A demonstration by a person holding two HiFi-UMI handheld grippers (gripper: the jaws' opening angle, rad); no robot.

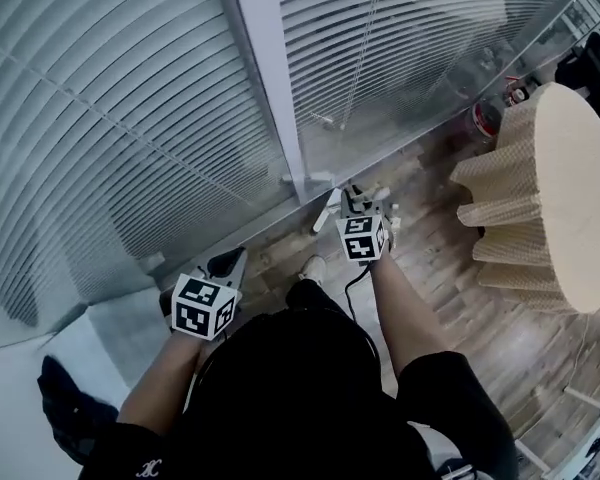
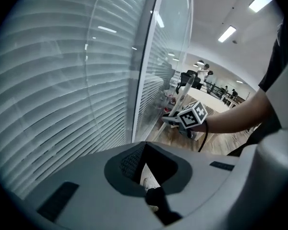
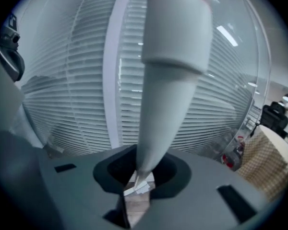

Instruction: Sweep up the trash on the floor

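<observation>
Now the person stands on the wood floor (image 1: 450,268), close to a glass wall with blinds (image 1: 100,118) behind it. The right gripper (image 1: 358,198) is held out ahead, to the right of the wall's white post (image 1: 270,78). Its jaws are closed on a pale handle (image 3: 170,80). In the right gripper view the handle rises from between them to the top of the picture, thick above and narrow at the jaws. Whatever is at its lower end cannot be made out.

The trash (image 3: 140,187) is a few white paper scraps on the floor. It shows through the gap under the right jaws, just beside the handle's narrow end and near the foot of the wall.

The left gripper (image 1: 230,261) is nearer the person and to the left, well apart from the right one. Its jaws stand a little apart with nothing held between them. Through their gap the left gripper view shows floor and a white shoe (image 2: 146,180).

A round table (image 1: 570,198) with a ribbed base stands at the far right.
</observation>
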